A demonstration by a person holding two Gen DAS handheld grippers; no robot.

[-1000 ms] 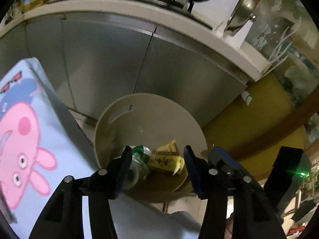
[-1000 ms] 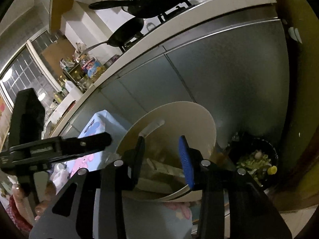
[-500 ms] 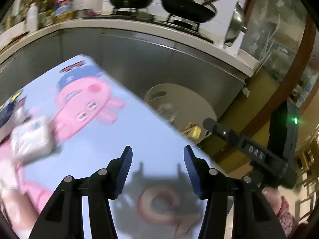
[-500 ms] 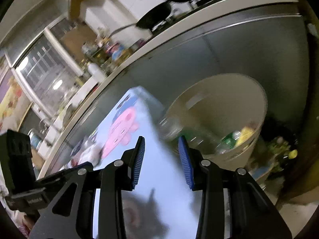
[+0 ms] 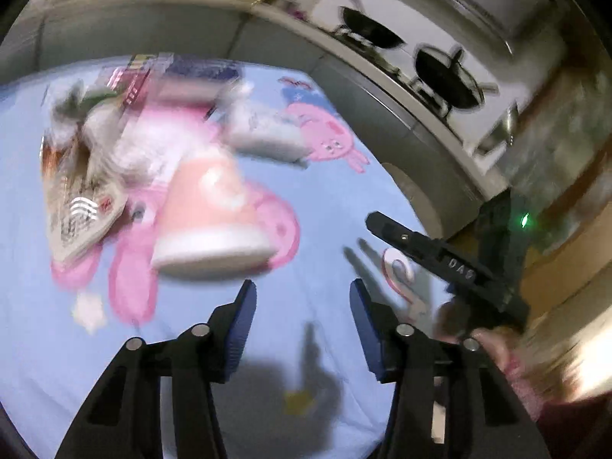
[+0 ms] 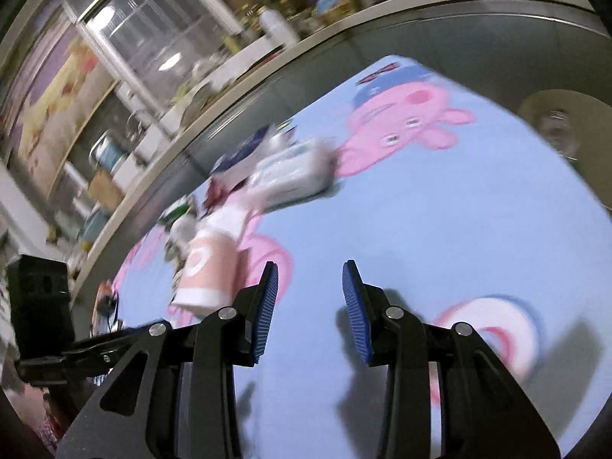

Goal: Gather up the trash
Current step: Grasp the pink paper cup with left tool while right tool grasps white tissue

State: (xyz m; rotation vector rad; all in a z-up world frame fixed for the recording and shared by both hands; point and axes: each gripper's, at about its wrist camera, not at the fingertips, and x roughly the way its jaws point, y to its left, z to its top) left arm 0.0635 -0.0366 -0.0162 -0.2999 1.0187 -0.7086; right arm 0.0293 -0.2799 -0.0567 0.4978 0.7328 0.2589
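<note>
Both views blurred. Left gripper [image 5: 300,294] over the blue cartoon cloth [image 5: 313,206], jaws closing, nothing between them. Right gripper [image 6: 308,290] spread, also empty. Trash sits mid-cloth toward the far edge: pink paper cup [image 5: 210,210] on its side, printed wrapper [image 5: 80,214] just beside it, a white pack [image 6: 292,176] beyond. Beige bin [image 6: 566,114] past the cloth's far right corner.

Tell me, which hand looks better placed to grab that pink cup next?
Probably the left gripper: the pink cup lies close ahead of its empty, closing jaws. From the right gripper, also empty, the cup sits off to the side.
</note>
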